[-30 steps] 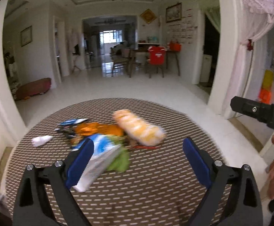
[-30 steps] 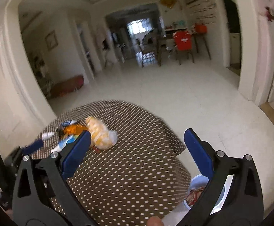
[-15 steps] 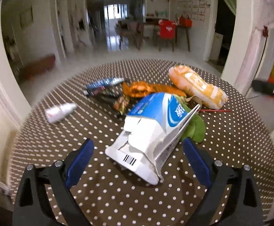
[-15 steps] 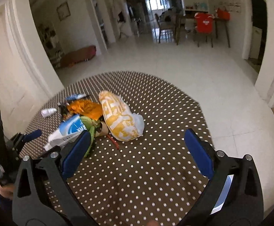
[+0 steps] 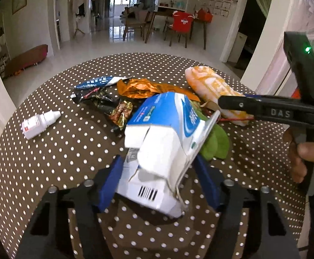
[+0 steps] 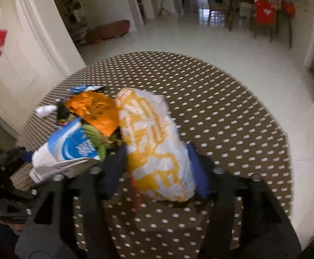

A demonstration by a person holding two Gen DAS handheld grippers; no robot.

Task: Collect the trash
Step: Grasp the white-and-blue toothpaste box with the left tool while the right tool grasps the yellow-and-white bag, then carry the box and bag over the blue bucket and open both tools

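Note:
A pile of trash lies on a round brown polka-dot table. My left gripper has its blue fingers closed against the sides of a crushed blue and white carton, also seen in the right wrist view. My right gripper has its fingers closed around the near end of a yellow and white plastic bag, which also shows in the left wrist view. The right gripper's body reaches in from the right in the left wrist view.
An orange wrapper, a blue wrapper, dark candy wrappers, a green scrap and a small white bottle lie on the table. Beyond is white tiled floor and dining chairs.
Both grippers have moved forward and down to the pile and narrowed: the left around the carton, the right around the yellow bag. The carton now looks tilted up.

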